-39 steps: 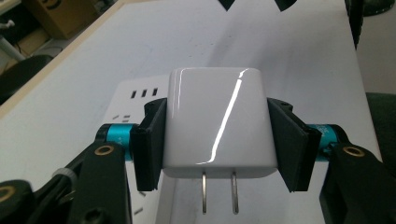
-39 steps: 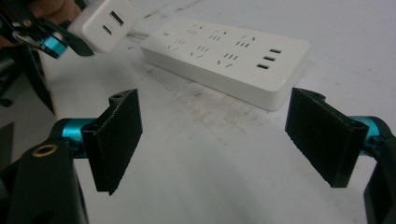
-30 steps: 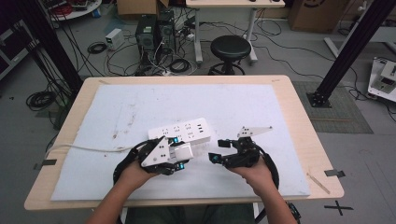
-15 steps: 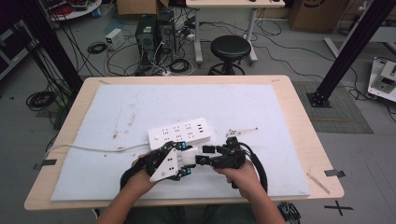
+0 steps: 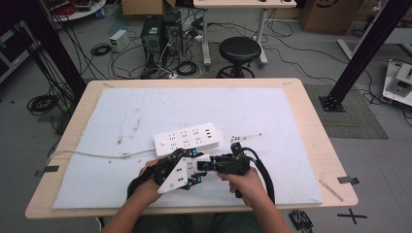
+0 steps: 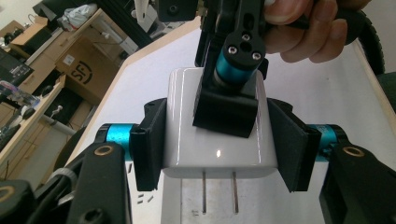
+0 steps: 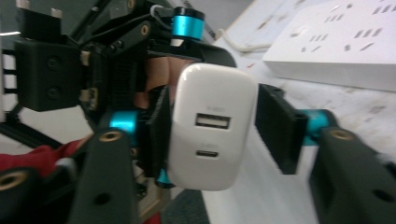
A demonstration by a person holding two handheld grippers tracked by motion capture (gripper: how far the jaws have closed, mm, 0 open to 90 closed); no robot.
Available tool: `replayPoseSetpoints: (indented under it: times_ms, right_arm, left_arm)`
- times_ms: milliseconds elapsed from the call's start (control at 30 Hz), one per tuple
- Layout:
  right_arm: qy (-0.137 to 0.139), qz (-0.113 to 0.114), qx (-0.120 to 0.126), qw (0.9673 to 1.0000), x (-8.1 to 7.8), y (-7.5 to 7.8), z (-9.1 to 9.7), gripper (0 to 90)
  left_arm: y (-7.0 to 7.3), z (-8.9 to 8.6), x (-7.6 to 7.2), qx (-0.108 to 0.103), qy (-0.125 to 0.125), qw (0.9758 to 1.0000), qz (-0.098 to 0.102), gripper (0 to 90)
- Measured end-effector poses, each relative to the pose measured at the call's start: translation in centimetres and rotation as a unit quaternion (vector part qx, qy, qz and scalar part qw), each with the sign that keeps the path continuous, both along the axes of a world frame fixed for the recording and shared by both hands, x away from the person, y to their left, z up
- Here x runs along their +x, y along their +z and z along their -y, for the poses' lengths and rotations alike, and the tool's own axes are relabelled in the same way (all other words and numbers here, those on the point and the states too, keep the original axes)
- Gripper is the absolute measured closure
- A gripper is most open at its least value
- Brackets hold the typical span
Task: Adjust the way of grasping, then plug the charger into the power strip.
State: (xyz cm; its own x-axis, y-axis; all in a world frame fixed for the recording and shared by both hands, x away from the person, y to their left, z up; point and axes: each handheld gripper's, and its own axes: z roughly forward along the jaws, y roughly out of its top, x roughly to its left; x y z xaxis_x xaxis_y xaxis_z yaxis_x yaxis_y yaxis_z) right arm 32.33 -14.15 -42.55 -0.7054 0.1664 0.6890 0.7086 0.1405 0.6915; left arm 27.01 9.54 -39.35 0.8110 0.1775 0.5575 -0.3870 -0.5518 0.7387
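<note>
Near table's front edge: left gripper (image 6: 219, 154) jaws pinch white charger (image 6: 217, 140) by its flanks, prongs exposed. Right gripper (image 7: 219, 135) jaws straddle same charger at port end, just been closing; one pad on, other shows gap, grip not yet confirmed. Risk, judged: uneven closure could twist charger in left pads during handover; early left release would drop it, prongs bending on white mat (image 5: 272, 111). Beyond: white power strip (image 5: 187, 138), cord trailing left. Farther: wooden table (image 5: 318, 141), black stool (image 5: 240, 51), floor cables, cartons.
</note>
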Motion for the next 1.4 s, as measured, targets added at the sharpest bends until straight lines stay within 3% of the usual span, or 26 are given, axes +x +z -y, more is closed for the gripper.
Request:
replayPoseSetpoints:
  times_ms: [133, 300, 367, 433, 633, 733, 833, 933, 1000, 1067, 1233, 1300, 1400]
  right_arm:
    - [0.007, -0.018, 0.006, 0.9998, 0.1, 0.0, 0.1, 60.7]
    - [0.013, -0.021, 0.013, 0.9996, 0.1, 0.0, 0.1, 62.9]
    - [0.008, -0.018, 0.013, 0.9997, 0.1, 0.1, 0.3, 63.1]
    - [-0.001, -0.013, 0.013, 0.9998, 0.2, 0.2, 0.7, 63.2]
    - [-0.023, 0.001, 0.008, 0.9997, 0.3, 0.8, 2.3, 63.2]
    - [-0.034, 0.008, 0.013, 0.9993, 0.4, 1.3, 3.0, 63.2]
    - [-0.042, 0.015, 0.016, 0.9989, 0.4, 1.7, 3.5, 63.1]
    - [-0.048, 0.02, 0.011, 0.9986, 0.6, 1.9, 3.8, 63.1]
    - [-0.05, 0.022, 0.011, 0.9984, 0.8, 2.0, 3.9, 63.2]
    - [-0.053, 0.021, 0.012, 0.9983, 1.0, 2.0, 4.0, 63.2]
    - [-0.052, 0.026, 0.013, 0.9982, 1.4, 1.9, 3.7, 63.1]
    - [-0.058, 0.03, 0.015, 0.9977, 1.6, 1.9, 3.6, 63.1]
    - [-0.084, 0.061, 0.021, 0.9943, 1.7, 1.9, 3.4, 63.1]
  left_arm:
    - [0.0, 0.1, -0.1, 0.006, 0.001, 1.0, 0.008, 42.3]
    - [0.1, 0.0, -0.1, 0.002, 0.004, 1.0, -0.008, 40.7]
    - [0.1, 0.0, -0.2, -0.004, 0.014, 0.9998, -0.016, 32.7]
    - [0.1, -0.4, -0.4, -0.009, 0.016, 0.9996, -0.02, 30.1]
    - [1.6, -2.9, -1.0, -0.05, 0.045, 0.9974, -0.025, 26.5]
    - [2.5, -4.7, -0.9, -0.053, 0.071, 0.9957, -0.026, 25.6]
    - [3.0, -6.4, -0.3, -0.055, 0.101, 0.9926, -0.04, 25.5]
    - [3.1, -8.1, 0.9, -0.085, 0.116, 0.9856, -0.089, 25.3]
    - [3.0, -8.9, 1.7, -0.092, 0.129, 0.9808, -0.114, 23.9]
    - [3.0, -9.5, 2.3, -0.093, 0.14, 0.9776, -0.126, 23.6]
    - [3.3, -10.2, 3.1, -0.097, 0.164, 0.9725, -0.134, 23.3]
    - [3.4, -10.4, 3.2, -0.094, 0.168, 0.972, -0.135, 23.2]
    - [3.3, -10.7, 3.2, -0.094, 0.172, 0.9712, -0.135, 23.2]
